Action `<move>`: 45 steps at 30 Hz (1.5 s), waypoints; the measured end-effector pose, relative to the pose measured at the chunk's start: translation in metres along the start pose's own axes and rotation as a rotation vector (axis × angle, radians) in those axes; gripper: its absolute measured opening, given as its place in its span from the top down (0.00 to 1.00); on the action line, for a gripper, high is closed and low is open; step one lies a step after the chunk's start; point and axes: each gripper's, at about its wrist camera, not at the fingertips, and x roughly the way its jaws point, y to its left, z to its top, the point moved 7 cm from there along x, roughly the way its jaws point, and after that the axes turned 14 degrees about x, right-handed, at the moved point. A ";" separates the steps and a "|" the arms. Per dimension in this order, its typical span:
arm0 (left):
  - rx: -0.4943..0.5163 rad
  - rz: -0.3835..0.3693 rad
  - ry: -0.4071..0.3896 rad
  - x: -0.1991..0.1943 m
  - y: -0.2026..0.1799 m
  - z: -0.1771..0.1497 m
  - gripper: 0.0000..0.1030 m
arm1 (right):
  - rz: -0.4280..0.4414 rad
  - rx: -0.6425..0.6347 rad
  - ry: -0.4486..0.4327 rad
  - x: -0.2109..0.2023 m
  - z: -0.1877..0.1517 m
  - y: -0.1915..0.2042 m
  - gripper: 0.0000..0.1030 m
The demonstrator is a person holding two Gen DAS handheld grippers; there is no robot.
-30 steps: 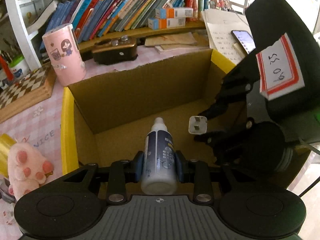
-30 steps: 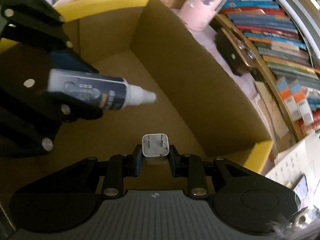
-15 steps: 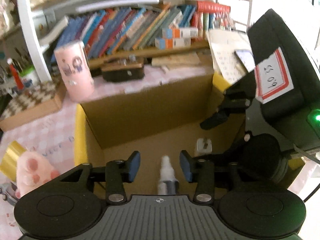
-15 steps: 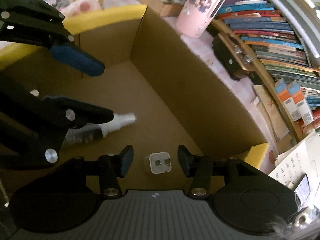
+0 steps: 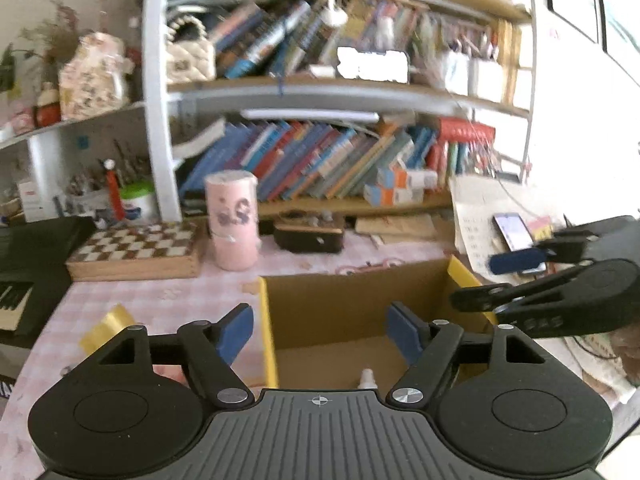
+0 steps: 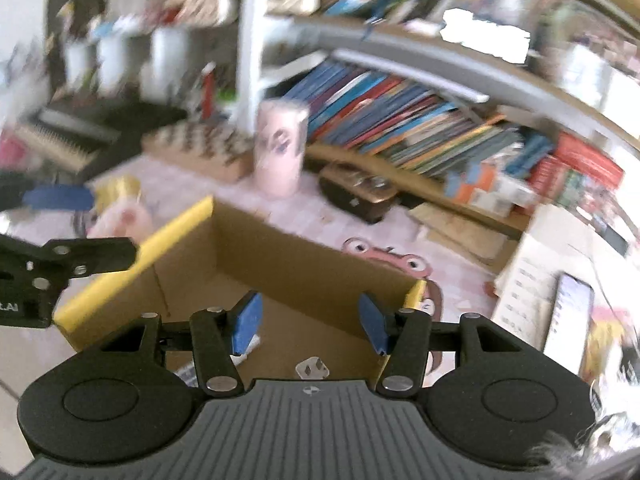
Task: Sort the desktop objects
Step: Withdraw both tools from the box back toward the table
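A cardboard box (image 5: 352, 304) with yellow flaps (image 6: 132, 264) stands open on the pink checked desk. A white plug (image 6: 313, 368) lies on its floor. Beside it lies a dark spray bottle (image 6: 186, 372); in the left wrist view only its white tip (image 5: 367, 378) shows. My left gripper (image 5: 320, 334) hovers above the box's near left side, its jaws opening with nothing between them. My right gripper (image 6: 310, 324) hangs over the box, also opening and empty. Each gripper shows in the other's view: the right one (image 5: 492, 280) at the right edge, the left one (image 6: 92, 226) at the left.
Behind the box stand a pink cup (image 5: 234, 224), a chessboard case (image 5: 136, 248) and a dark brown box (image 5: 310, 234). A gold roll (image 5: 106, 324) and a pink plush (image 6: 120, 220) lie left of the box. A phone (image 5: 514, 230) rests on papers at the right. Bookshelves fill the back.
The left gripper let go of the bottle and the right let go of the plug; both now lie in the box. Both grippers rose, tilted up and spread their jaws wider.
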 end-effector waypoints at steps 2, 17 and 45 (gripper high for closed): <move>-0.012 0.021 -0.017 -0.010 0.008 -0.003 0.19 | -0.029 0.061 -0.036 -0.012 0.001 -0.003 0.44; 0.014 0.035 -0.025 -0.058 0.030 -0.054 0.11 | -0.213 0.313 -0.122 -0.069 -0.058 0.018 0.37; 0.059 -0.036 0.096 -0.120 0.071 -0.164 0.06 | -0.334 0.436 0.009 -0.091 -0.186 0.155 0.33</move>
